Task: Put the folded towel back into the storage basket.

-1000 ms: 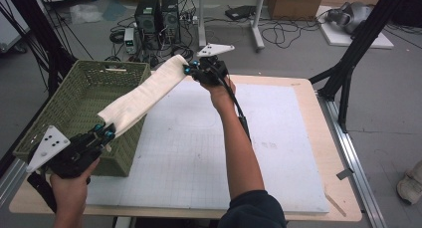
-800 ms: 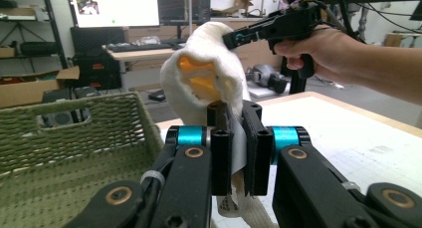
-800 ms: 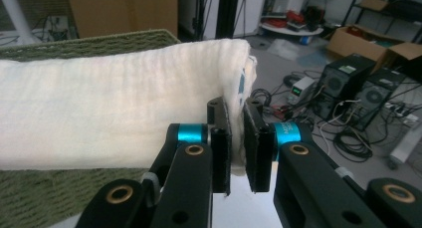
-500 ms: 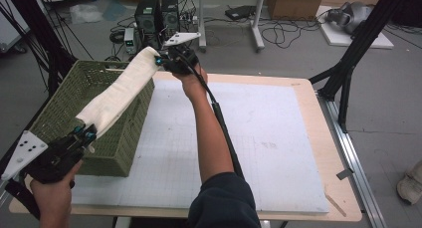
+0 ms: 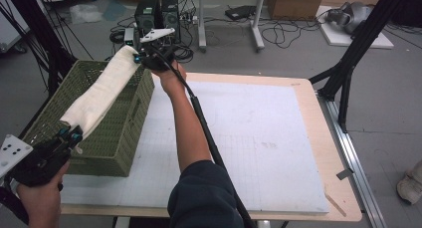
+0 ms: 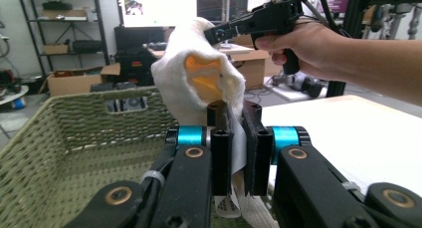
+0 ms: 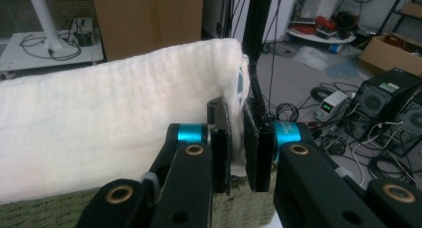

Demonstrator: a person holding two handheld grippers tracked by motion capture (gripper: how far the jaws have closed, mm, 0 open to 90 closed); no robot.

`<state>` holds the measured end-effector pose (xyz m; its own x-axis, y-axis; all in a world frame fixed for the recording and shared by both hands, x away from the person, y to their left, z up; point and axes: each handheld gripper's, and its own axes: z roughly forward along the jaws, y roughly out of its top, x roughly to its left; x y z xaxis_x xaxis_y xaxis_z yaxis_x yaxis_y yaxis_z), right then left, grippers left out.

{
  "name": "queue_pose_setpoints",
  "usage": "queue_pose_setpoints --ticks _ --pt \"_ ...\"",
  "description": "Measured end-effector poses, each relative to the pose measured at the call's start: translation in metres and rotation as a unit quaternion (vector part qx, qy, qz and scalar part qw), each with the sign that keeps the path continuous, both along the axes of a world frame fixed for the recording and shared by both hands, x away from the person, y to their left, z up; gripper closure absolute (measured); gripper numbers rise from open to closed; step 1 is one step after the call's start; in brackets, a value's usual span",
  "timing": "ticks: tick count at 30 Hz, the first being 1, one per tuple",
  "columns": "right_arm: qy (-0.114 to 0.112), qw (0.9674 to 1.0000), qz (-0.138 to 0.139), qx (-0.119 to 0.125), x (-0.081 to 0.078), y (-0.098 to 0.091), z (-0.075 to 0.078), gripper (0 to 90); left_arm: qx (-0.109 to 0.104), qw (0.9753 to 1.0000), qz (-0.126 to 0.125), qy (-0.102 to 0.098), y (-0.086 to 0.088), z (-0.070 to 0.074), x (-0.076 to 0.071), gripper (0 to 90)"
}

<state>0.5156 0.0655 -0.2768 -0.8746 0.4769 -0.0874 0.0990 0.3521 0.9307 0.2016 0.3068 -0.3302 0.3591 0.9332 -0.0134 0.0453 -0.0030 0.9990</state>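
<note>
The left gripper (image 5: 69, 135) was clamped on the near end of a folded white towel (image 5: 102, 91), its two black jaws drawn together with the cloth pinched between them — in the left gripper view (image 6: 238, 153) the fabric bulged up just above the pads, with a tag hanging below. The right gripper (image 5: 142, 57) had its jaws closed in the same way on the far end of the towel, and in the right gripper view (image 7: 238, 153) the towel's (image 7: 99, 123) edge ran down between the pads while the rest stretched away to the left. Between the two grippers the towel hung as a long, sloping band, raised clear above the green woven basket (image 5: 117, 138) and lying along its length. The basket stood on the left part of the table's white mat (image 5: 259, 138), with the right forearm (image 5: 184, 123) reaching across the mat beside it. Beyond the table — cables and black equipment boxes (image 5: 157, 11) lay on the floor.
</note>
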Motion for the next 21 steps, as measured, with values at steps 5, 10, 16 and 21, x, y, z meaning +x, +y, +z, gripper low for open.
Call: queue_pose_setpoints --ticks 5,10,16,21 --pt "0.006 0.9999 0.003 -0.008 0.004 0.018 -0.006 83.3 -0.009 0.9998 0.016 0.006 0.012 -0.004 0.0 83.8" --pt "0.012 0.9998 0.006 -0.016 0.009 0.036 -0.017 83.2 -0.01 0.9994 0.029 0.018 0.018 -0.01 0.001 83.8" --pt "0.021 0.9993 0.009 -0.031 0.011 0.059 -0.029 82.8 -0.014 0.9979 0.054 0.032 0.03 -0.015 0.0 83.4" --pt "0.028 0.9989 0.005 -0.037 0.008 0.068 -0.028 63.5 -0.042 0.9918 0.094 0.076 0.037 -0.017 0.005 47.1"
